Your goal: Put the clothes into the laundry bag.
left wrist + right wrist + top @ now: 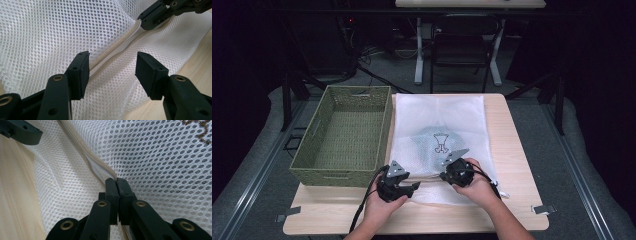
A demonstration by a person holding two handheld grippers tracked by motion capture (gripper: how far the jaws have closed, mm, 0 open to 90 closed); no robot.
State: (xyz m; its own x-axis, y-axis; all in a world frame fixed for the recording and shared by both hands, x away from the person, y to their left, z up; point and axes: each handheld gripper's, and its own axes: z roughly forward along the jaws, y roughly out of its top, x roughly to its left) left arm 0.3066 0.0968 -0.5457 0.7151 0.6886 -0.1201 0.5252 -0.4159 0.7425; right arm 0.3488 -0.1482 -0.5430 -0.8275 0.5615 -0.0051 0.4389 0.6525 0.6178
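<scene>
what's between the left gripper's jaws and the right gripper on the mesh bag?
Just the zipper of the mesh bag, running from the open left gripper to the right gripper, which pinches it; left gripper view shows it.

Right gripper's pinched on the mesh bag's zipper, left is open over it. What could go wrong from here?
1. The right gripper pinches the zipper on a thin edge; a pull could slip it free.
2. The left gripper stands open astride the zipper; closing may grab loose mesh of the bag instead.
3. The bag lies loose on the table; pulling may drag it.
</scene>
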